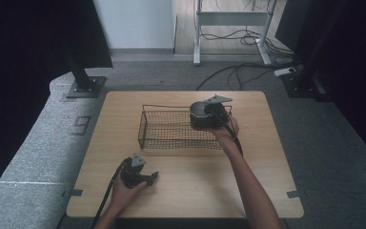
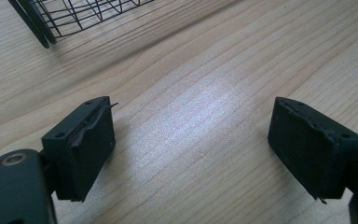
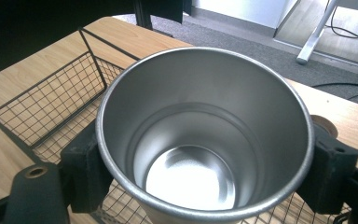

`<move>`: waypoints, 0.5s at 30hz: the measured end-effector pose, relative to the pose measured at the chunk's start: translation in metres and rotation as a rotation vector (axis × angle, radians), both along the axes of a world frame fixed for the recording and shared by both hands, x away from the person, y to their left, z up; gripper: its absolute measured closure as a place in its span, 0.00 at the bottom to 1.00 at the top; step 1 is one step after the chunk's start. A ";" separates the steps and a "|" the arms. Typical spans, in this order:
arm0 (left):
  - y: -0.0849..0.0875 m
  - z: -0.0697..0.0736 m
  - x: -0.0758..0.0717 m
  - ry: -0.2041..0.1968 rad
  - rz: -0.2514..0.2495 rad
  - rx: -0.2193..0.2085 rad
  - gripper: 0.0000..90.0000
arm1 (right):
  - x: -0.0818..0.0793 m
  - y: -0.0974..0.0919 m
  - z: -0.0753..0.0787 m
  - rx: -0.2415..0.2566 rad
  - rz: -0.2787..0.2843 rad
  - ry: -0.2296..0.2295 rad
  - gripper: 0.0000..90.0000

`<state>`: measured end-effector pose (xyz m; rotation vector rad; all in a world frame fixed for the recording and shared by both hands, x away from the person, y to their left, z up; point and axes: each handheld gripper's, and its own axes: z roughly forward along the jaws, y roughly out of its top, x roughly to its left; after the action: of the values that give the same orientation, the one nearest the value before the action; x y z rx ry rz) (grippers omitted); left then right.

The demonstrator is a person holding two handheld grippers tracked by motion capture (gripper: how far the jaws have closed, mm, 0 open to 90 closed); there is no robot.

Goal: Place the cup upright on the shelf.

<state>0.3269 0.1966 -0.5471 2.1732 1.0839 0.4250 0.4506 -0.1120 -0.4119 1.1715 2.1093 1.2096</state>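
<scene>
Two grippers are seen. A steel cup (image 3: 205, 135) is clamped between the jaws of the right gripper (image 1: 213, 114) and held upright over the right end of the wire basket (image 1: 171, 129). The left gripper (image 1: 138, 175) is rested on the table (image 1: 267, 157), jaws wide apart and empty. Placement in the basket seems in hand; lowering and release would be called for next.

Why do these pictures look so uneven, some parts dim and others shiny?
High view: dim overall, sides nearly black. Left gripper view: a pale patch of glare on the table between the open jaws, which cast soft shadows. Right gripper view: bright reflection at the bottom of the metal cup; edges bend slightly.
</scene>
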 end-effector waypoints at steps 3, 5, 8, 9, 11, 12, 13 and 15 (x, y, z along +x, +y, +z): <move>0.000 0.000 0.000 0.000 0.000 0.000 0.16 | 0.003 0.001 0.000 -0.004 -0.007 0.000 0.20; 0.000 0.000 0.000 0.000 0.001 0.000 0.16 | 0.005 0.001 -0.001 -0.003 -0.013 0.000 0.20; 0.000 0.000 0.000 0.000 0.001 0.001 0.16 | 0.007 0.001 -0.003 -0.005 -0.017 0.005 0.20; 0.000 0.000 0.000 0.000 0.001 0.000 0.16 | 0.008 0.000 -0.004 -0.008 -0.019 0.007 0.20; 0.000 0.000 0.000 0.000 0.001 0.000 0.16 | 0.010 -0.001 -0.006 -0.008 -0.023 0.015 0.20; 0.000 0.000 0.000 0.000 0.001 -0.001 0.16 | 0.011 -0.001 -0.007 -0.007 -0.024 0.018 0.20; 0.000 0.000 0.000 0.001 0.001 -0.001 0.16 | 0.012 -0.001 -0.008 -0.009 -0.025 0.022 0.20; 0.000 0.000 0.000 0.000 0.001 -0.001 0.16 | 0.014 0.000 -0.011 -0.011 -0.029 0.027 0.20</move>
<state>0.3269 0.1966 -0.5471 2.1720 1.0849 0.4240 0.4642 -0.1123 -0.4227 1.2156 2.1084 1.1745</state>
